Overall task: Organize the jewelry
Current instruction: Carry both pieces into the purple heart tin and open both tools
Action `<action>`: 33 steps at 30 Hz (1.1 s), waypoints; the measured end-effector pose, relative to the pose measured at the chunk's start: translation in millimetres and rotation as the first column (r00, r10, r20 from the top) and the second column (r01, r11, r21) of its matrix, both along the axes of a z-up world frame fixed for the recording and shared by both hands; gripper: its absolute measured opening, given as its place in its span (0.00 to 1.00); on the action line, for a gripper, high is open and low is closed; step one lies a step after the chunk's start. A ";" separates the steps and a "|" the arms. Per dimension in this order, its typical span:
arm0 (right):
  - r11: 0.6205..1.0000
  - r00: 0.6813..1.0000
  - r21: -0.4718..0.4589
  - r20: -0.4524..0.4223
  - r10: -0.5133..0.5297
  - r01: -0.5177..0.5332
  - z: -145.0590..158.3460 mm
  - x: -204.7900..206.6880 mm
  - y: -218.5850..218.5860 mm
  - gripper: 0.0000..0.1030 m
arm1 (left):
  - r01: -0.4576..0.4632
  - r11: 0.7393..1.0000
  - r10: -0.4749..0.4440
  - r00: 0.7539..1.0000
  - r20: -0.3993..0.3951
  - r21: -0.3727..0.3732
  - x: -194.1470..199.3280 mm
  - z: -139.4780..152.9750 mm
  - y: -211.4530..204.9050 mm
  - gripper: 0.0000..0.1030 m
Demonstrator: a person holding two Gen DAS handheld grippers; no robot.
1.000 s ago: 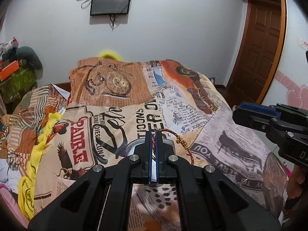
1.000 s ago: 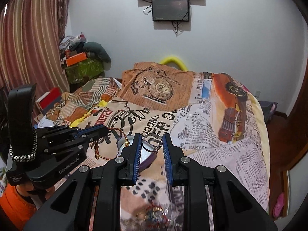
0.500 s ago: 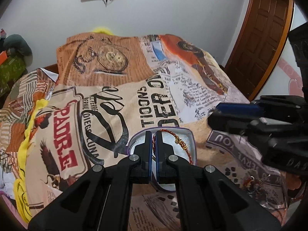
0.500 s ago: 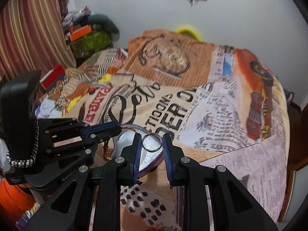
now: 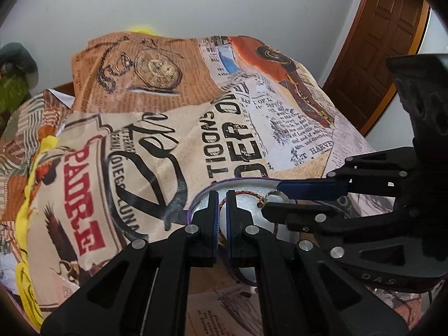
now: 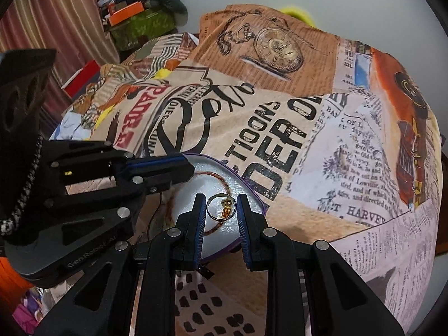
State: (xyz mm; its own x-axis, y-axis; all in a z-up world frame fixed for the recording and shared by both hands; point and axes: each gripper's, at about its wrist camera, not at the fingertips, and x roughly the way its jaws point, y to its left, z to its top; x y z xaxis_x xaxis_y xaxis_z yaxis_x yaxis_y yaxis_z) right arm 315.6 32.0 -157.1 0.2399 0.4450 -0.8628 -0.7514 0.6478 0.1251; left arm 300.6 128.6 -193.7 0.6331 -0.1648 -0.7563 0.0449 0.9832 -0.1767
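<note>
Both grippers are matte black plastic with angular cut-out frames, silver round screw heads and ribbed blue fingers [image 6: 199,224]. The left gripper [image 5: 222,210] carries raised grey "GenRobot.AI" lettering beside a speckled black-and-white cord [image 6: 23,196]; the right gripper [image 6: 221,215] shows "DAS".

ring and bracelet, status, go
Left tool shut on bracelet. Right tool open, ring loose between fingers. Both over tray; nothing blocking.

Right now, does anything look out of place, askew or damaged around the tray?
Nothing looks damaged or spilled. The red cord bracelet lies looped on the purple-rimmed tray, and the silver ring sits between the right gripper fingers over it. The left gripper is nearly closed beside the bracelet.
</note>
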 end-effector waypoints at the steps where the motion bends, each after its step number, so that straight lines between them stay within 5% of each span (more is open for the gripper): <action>1: 1.000 1.000 -0.006 0.001 0.003 -0.003 -1.4 0.3 0.9 0.20 | 0.001 1.000 -0.002 1.000 0.002 0.010 -1.0 1.0 -0.2 0.02; 10: 0.999 1.000 -0.039 0.006 0.024 -0.024 -11.0 0.9 12.2 0.20 | -0.053 0.998 0.053 0.999 0.015 0.040 -15.9 7.6 15.0 0.08; 15: 0.998 0.999 -0.056 0.021 0.027 -0.025 -14.0 0.6 15.1 0.20 | -0.089 0.995 0.088 0.996 0.019 0.042 -24.3 10.2 25.7 0.28; 33: 0.993 0.994 -0.118 0.100 0.031 -0.019 5.6 -18.9 13.7 0.20 | -0.120 0.992 0.120 0.993 0.017 0.046 -52.1 26.4 29.5 0.34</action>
State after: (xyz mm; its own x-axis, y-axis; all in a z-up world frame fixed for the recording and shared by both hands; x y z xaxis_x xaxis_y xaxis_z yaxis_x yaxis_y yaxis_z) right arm 296.6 45.6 -151.6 0.3190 0.3493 -0.8810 -0.7726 0.6342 -0.0283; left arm 248.5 158.1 -167.3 0.6567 -0.0517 -0.7524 -0.0719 0.9888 -0.1307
